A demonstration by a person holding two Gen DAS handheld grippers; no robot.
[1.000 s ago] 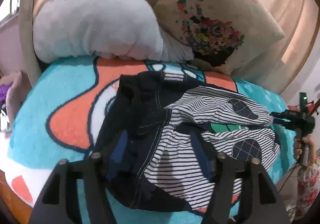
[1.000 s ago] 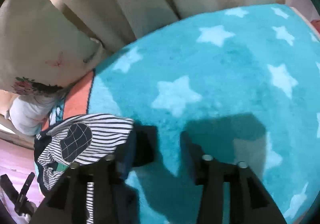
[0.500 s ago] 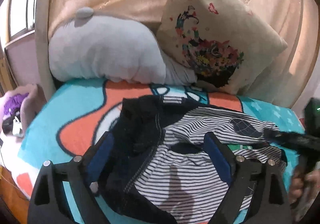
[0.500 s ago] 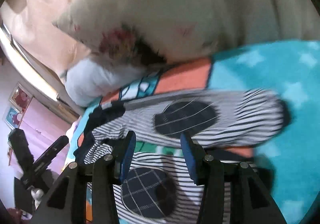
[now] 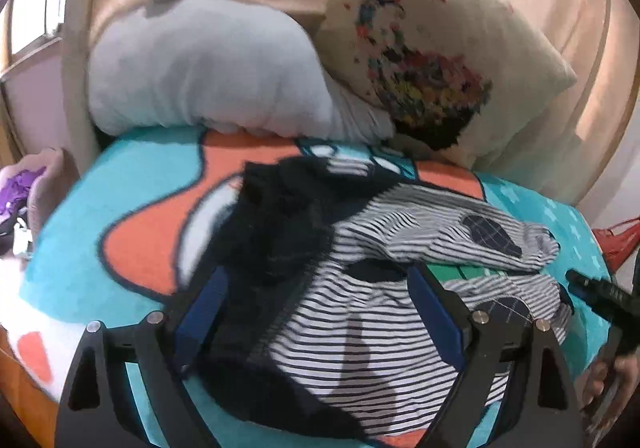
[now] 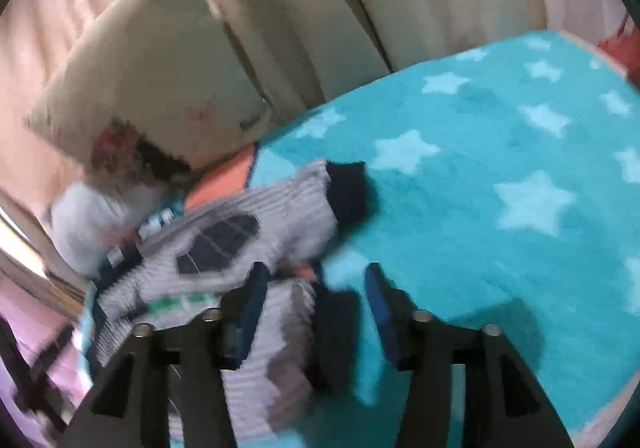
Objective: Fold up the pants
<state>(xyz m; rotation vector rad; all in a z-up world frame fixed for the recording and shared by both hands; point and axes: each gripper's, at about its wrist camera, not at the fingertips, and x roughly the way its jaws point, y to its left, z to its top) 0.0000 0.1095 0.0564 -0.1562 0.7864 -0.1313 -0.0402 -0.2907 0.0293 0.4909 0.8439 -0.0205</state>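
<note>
Black-and-white striped pants (image 5: 372,328) with dark patches and a dark navy waist lie crumpled on a teal and orange blanket (image 5: 140,240). My left gripper (image 5: 316,312) is open, hovering over the waist end with nothing between its blue pads. In the right wrist view the pants (image 6: 224,244) lie at lower left, a dark leg cuff (image 6: 348,191) pointing right. My right gripper (image 6: 316,296) is open over the near leg end, holding nothing. That view is blurred. The right gripper's body (image 5: 600,296) shows at the left wrist view's right edge.
A grey pillow (image 5: 208,63) and a cream floral cushion (image 5: 432,59) lean against beige curtains at the bed's far side. The teal starred blanket (image 6: 520,187) stretches right of the pants. A purple item (image 5: 20,187) lies off the bed's left edge.
My left gripper has risen and tilted back from the pants, staying open. My right gripper swung from the bare blanket toward the pants, then back right over the leg cuffs.
</note>
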